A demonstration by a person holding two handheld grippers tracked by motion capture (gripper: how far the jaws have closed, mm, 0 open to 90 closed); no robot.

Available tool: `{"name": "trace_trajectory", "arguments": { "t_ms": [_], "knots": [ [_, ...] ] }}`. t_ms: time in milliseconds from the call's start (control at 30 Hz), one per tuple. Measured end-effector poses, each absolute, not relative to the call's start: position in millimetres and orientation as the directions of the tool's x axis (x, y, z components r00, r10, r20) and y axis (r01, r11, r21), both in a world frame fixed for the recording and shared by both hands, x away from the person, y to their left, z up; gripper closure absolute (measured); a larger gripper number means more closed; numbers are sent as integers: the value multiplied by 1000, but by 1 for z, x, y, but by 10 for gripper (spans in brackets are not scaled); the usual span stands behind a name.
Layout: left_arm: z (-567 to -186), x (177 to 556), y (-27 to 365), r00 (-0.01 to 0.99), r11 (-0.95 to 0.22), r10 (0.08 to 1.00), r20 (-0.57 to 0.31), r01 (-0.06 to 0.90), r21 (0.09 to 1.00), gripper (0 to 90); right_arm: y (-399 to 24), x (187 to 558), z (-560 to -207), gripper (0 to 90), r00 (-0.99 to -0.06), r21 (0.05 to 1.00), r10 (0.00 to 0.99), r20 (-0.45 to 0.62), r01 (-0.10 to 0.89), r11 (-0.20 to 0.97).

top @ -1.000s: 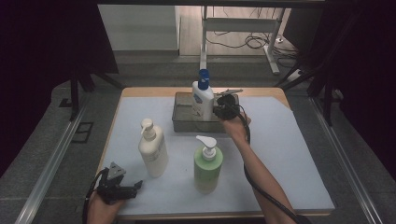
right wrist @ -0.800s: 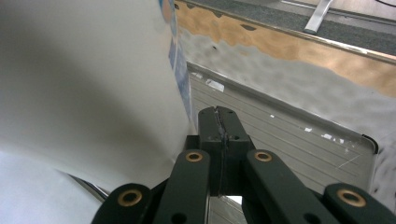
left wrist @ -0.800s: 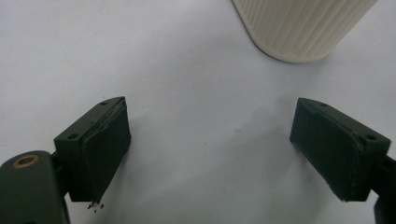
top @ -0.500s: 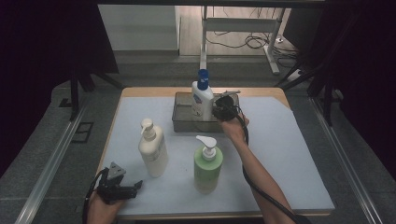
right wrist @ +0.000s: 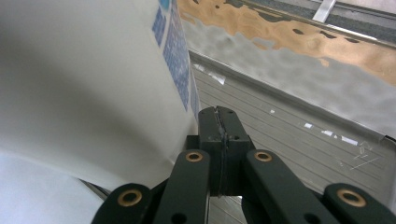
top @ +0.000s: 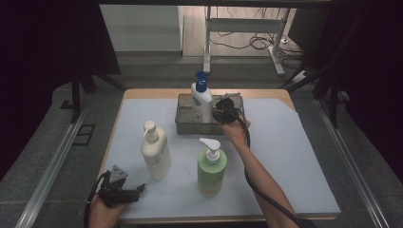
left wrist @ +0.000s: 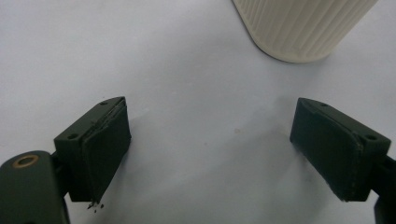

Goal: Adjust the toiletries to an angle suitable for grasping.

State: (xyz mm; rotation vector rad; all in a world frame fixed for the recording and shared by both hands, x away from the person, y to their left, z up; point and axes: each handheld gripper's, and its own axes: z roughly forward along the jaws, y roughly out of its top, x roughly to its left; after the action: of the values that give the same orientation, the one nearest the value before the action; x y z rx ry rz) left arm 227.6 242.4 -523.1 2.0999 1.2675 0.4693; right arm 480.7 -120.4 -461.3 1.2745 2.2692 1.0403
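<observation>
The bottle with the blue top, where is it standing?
In the high view, the blue-topped bottle stands in the metal tray at the table's far edge, beside the right tongs.

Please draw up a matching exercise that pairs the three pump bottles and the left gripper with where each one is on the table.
Things:
1. blue-capped bottle
2. cream bottle
3. green bottle
4. left gripper

Places:
A. at the near left corner of the mat, jaws open
B. standing in the metal tray at the far side
C. on the mat, left of the green one
D. on the mat near the middle, beside the right forearm

Pairs: 1-B, 2-C, 3-D, 4-A
</observation>
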Motion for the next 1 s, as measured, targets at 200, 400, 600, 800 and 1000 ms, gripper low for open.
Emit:
{"name": "trace_trajectory", "arguments": {
  "t_ms": [200,400,600,800,1000],
  "knots": [
    [-523,228,242,473,-336,881,-20,655,677,123,-120,481,-462,894,-545,728,836,60,597,337],
    [-523,228,242,473,-336,881,-21,655,677,123,-118,481,-463,894,-543,724,839,42,595,348],
    [-523,228,242,473,-336,881,-21,655,676,123,-117,481,-464,894,-546,721,837,44,597,352],
    [-523,228,242,473,-336,881,-21,656,676,123,-113,480,-463,894,-554,722,830,56,597,350],
    [-523,228,242,474,-337,881,-20,655,677,123,-106,480,-463,894,-563,720,824,60,596,355]
  ]
}}
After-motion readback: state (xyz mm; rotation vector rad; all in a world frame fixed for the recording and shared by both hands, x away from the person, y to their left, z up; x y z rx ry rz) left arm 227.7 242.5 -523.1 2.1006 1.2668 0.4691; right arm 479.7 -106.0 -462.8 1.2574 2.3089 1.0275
